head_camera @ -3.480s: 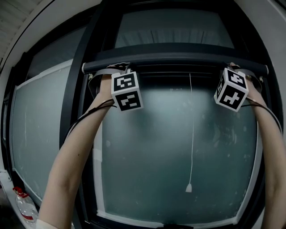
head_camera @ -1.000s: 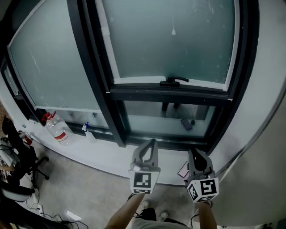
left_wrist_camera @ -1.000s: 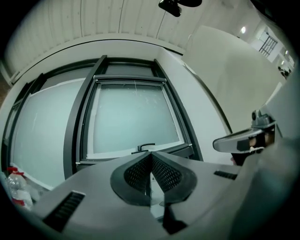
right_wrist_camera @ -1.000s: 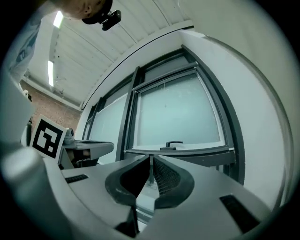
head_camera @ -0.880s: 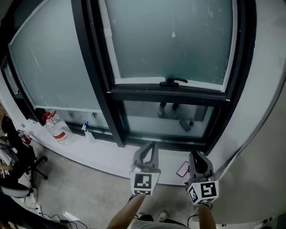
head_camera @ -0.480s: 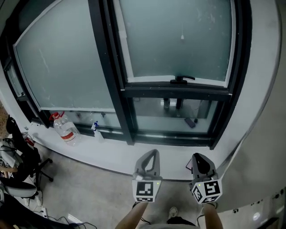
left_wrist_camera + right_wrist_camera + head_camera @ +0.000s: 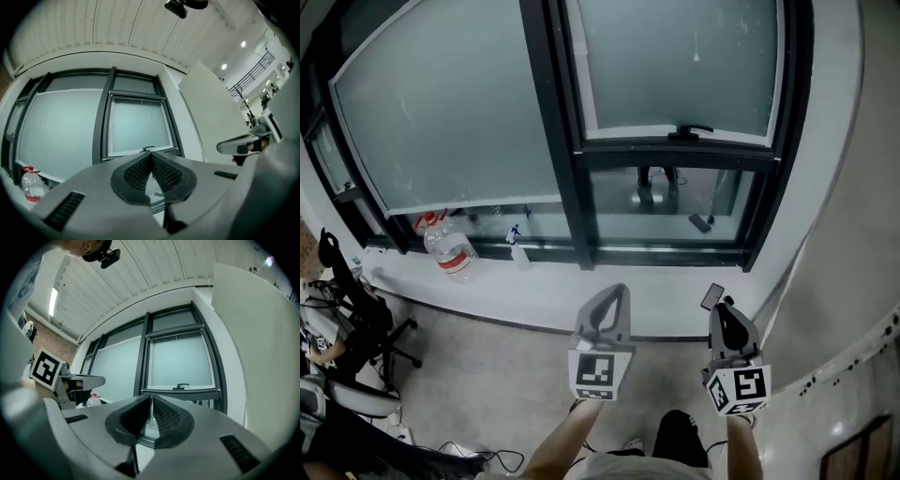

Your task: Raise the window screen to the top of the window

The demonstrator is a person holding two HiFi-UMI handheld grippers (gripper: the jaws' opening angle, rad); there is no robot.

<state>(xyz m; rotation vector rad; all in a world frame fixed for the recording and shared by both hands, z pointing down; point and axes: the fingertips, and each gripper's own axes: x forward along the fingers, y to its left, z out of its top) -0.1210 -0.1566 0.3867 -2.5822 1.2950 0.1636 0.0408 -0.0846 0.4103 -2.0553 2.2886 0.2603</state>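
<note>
Toward ten o'clock, a clear red-capped plastic bottle [image 7: 450, 254] stands on the white ledge [image 7: 525, 291]. Grey floor [image 7: 487, 375] spreads from the ledge's edge beneath the left claw [image 7: 616, 292] and right claw [image 7: 724, 306], both clenched empty. At twelve o'clock, the thin window screen [image 7: 137, 95] hugs the black-framed sash's [image 7: 628, 155] top edge.

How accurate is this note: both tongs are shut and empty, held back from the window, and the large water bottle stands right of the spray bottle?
One detail is wrong. The head view shows the water bottle standing left of the spray bottle, not right. The rest holds: the left tongs and right tongs are shut, empty and back from the window.
</note>
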